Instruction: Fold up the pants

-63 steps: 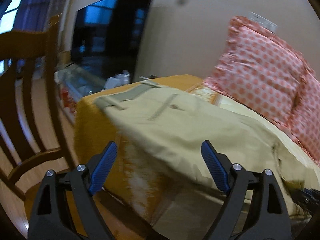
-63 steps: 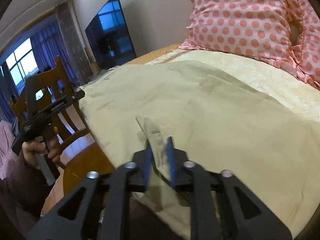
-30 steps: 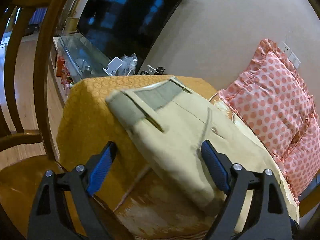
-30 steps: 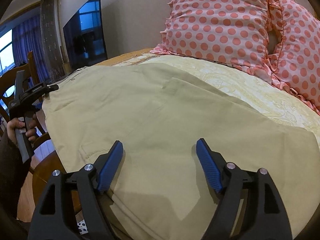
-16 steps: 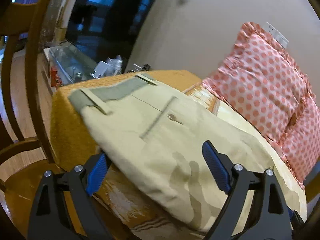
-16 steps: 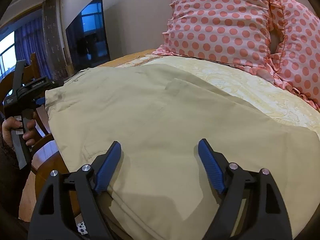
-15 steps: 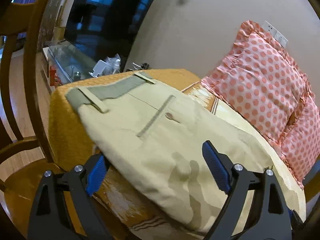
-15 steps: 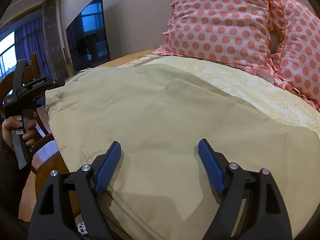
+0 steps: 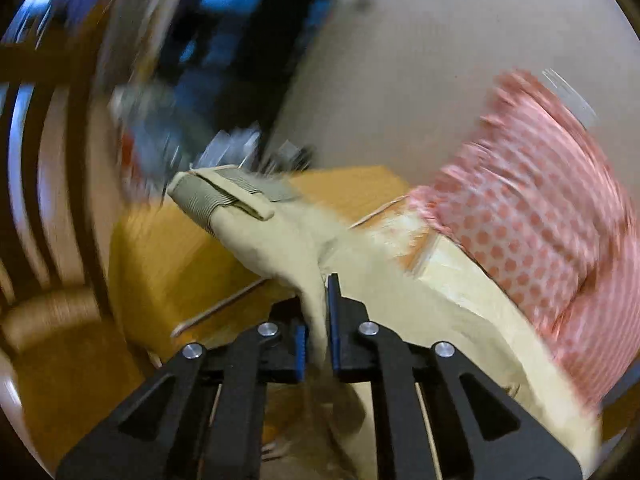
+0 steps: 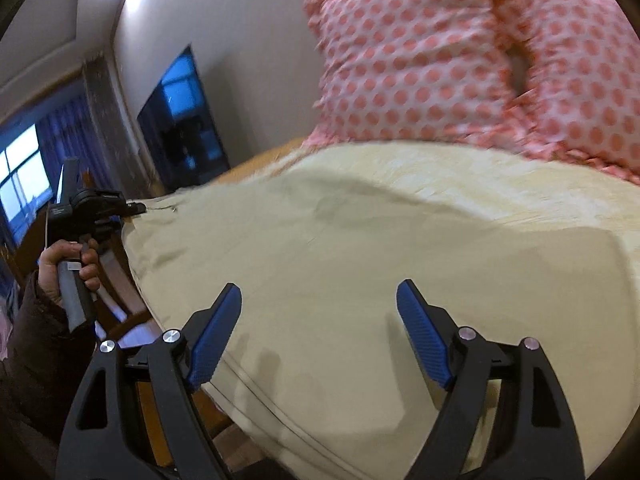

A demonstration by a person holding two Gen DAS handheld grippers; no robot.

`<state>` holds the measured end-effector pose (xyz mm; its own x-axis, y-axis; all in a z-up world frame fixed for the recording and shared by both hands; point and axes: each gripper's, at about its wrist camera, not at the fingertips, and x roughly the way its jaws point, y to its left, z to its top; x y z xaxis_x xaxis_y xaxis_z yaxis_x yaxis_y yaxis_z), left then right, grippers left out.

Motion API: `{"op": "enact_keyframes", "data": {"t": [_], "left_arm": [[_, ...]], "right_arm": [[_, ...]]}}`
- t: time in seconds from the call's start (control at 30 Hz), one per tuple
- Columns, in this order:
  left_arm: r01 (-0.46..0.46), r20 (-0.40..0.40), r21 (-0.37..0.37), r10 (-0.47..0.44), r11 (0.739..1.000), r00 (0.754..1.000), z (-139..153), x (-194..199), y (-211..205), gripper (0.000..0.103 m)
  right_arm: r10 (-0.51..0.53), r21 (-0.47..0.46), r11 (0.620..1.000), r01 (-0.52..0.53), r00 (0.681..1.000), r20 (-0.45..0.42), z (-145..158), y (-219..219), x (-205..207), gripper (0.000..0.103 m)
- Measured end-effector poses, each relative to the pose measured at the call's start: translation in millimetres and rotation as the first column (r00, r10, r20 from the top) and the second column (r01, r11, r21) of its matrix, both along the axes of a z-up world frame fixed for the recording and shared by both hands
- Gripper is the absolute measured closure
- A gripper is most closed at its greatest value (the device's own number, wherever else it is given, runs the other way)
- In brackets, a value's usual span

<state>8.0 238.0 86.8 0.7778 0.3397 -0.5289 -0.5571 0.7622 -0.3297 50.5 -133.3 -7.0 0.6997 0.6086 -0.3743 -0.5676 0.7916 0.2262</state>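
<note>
Beige pants (image 10: 360, 264) lie spread on a bed. In the left wrist view my left gripper (image 9: 318, 332) is shut on the near edge of the pants (image 9: 280, 240) close to the grey-lined waistband (image 9: 216, 196), and the cloth bunches between the blue pads. In the right wrist view my right gripper (image 10: 320, 332) is open just above the pants' near edge, holding nothing. The left gripper (image 10: 136, 209) shows there at the pants' far left corner, held by a hand.
Pink polka-dot pillows (image 10: 460, 64) stand at the head of the bed. An orange-yellow bedspread (image 9: 168, 264) covers the bed corner. A wooden chair (image 9: 44, 200) stands left of the bed. A dark TV (image 10: 180, 120) hangs on the wall.
My left gripper has closed on the pants' edge near the waistband and the cloth is now bunched and lifted. My right gripper stays open and has tilted slightly.
</note>
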Motion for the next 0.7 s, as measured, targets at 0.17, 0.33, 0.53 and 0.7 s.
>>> {"op": "enact_keyframes", "data": {"t": [0.17,0.33,0.53,0.7], "left_arm": [[0.347,-0.028,0.329,-0.358,0.878,0.933,49.9,36.2,-142.8,0.097],[0.773,-0.243,0.432,-0.765,0.465,0.597,6.7,21.1,-301.7,0.096],[0.912,-0.420,0.338,-0.830,0.232,0.366,-66.1,-6.4,-362.1,0.096],[0.897,-0.359,0.356,-0.848,0.260,0.389,-52.7,-26.8,-357.8,0.096]], "right_arm": [[-0.163,0.097,0.982,0.162,0.987,0.007,11.9,-68.5,-11.0,0.021],[-0.332,0.219,0.916,0.336,0.942,-0.053,8.9,-142.1,-21.1,0.021],[-0.353,0.348,0.844,0.408,0.911,-0.213,-4.5,-200.0,-11.5,0.020],[-0.287,0.352,0.862,0.364,0.924,-0.253,-2.9,-196.1,9.2,0.020]]}}
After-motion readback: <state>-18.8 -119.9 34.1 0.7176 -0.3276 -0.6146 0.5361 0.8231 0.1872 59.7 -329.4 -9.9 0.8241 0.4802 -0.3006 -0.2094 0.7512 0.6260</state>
